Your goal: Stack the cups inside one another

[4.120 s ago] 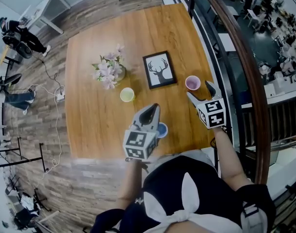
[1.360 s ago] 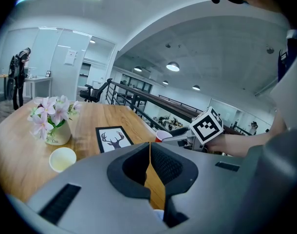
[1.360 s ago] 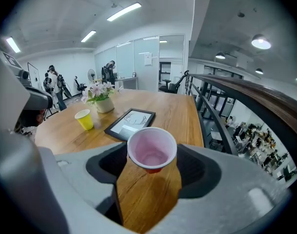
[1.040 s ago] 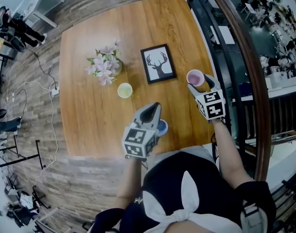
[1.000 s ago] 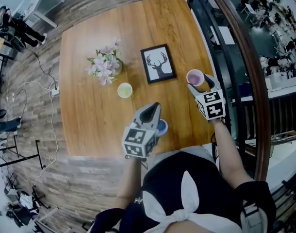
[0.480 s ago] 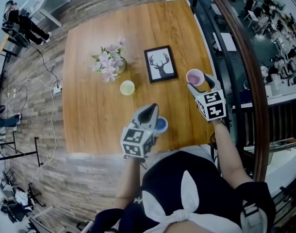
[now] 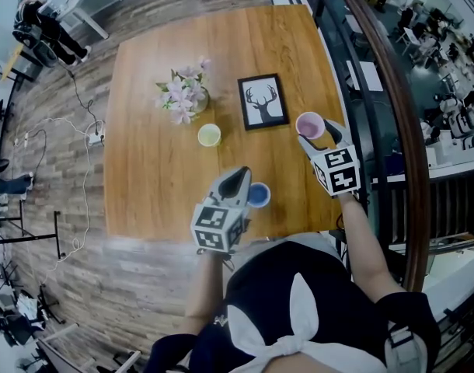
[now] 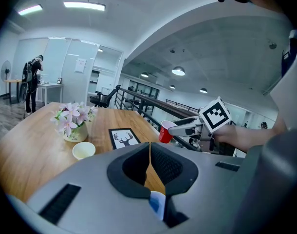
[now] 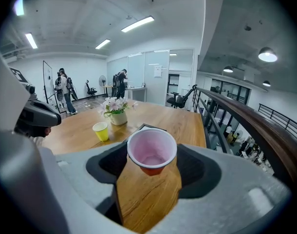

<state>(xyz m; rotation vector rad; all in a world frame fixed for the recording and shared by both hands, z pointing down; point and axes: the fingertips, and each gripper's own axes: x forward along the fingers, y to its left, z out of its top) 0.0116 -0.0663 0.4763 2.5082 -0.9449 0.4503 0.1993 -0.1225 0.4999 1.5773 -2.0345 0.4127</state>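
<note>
Holding a cup in each gripper, you are at the carrying step, I judge; no cup sits inside another yet. Your right gripper (image 7: 319, 141), at the right of the head view, has its jaws wide and closed around the red plastic cup with pale pink inside (image 9: 152, 150), which hangs clear above the wooden table (image 7: 159, 185). Your left gripper (image 8: 149, 149), low in the centre, has its jaws almost together; they seem to pinch the wall of the blue plastic cup (image 7: 259, 195). The yellow plastic cup (image 7: 209, 134) stands alone, left of centre. Next, bring one held cup straight over another, mouth up, and lower it in. Both grippers point forward and slightly downward, with your forearms reaching from the bottom edge.
</note>
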